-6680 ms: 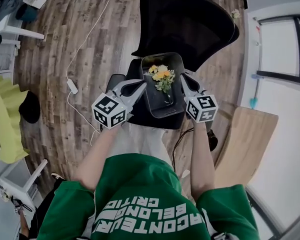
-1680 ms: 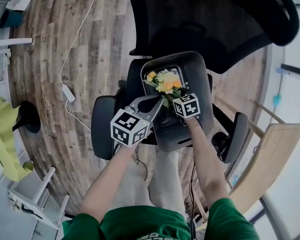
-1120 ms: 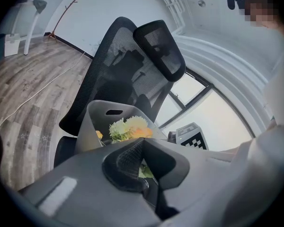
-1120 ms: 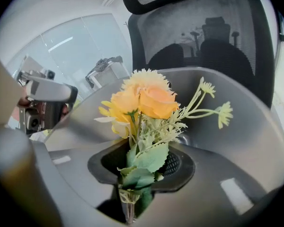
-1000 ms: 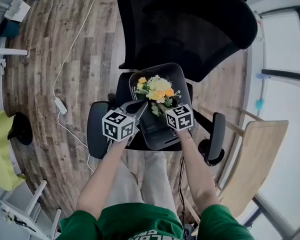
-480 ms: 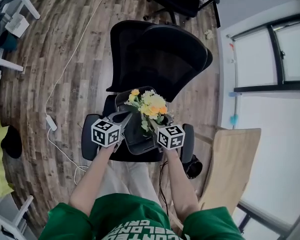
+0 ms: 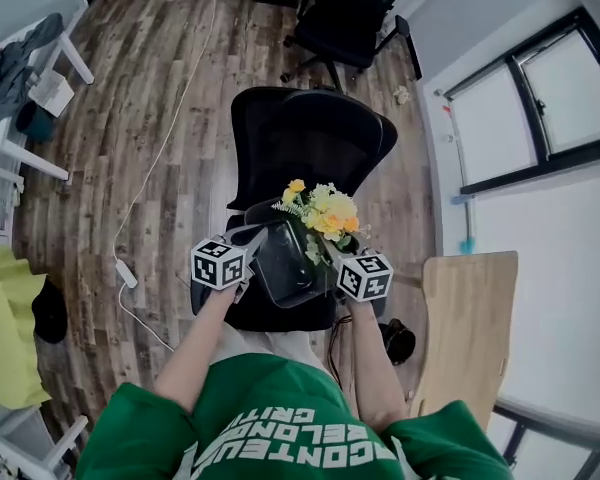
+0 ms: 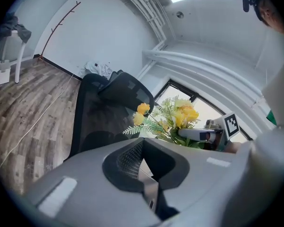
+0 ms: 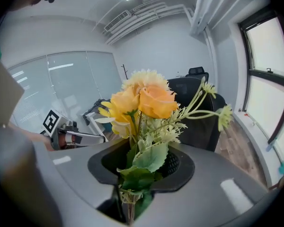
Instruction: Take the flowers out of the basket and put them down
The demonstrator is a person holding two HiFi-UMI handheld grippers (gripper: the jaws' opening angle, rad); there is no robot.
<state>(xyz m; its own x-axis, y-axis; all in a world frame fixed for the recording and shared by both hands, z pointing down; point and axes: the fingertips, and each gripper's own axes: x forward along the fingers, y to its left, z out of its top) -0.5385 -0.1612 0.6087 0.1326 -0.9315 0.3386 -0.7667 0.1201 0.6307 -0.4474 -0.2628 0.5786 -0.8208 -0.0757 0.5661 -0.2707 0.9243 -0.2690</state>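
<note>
A bunch of yellow, orange and white flowers point(image 7: 325, 213) point(image 9: 139, 100) point(image 8: 180, 117) stands upright in my right gripper point(image 7: 327, 255) point(image 9: 132, 193), which is shut on its green stems. The bunch hangs above the dark grey basket point(image 7: 270, 278), clear of its rim. The basket rests on the seat of a black office chair point(image 7: 310, 138). My left gripper point(image 7: 263, 232) point(image 8: 149, 183) is over the basket's left rim, jaws together with nothing between them. Each gripper shows in the other's view: right gripper point(image 8: 199, 134), left gripper point(image 9: 78, 137).
A second black office chair point(image 7: 345, 13) stands farther back. A light wooden board point(image 7: 470, 318) lies at the right by the windows. A white cable with an adapter point(image 7: 128, 273) runs over the wooden floor. A white desk point(image 7: 15, 143) is at the left.
The right gripper has lifted the flowers up out of the basket. Both grippers have risen, and the head view has pulled up and away from the chair.
</note>
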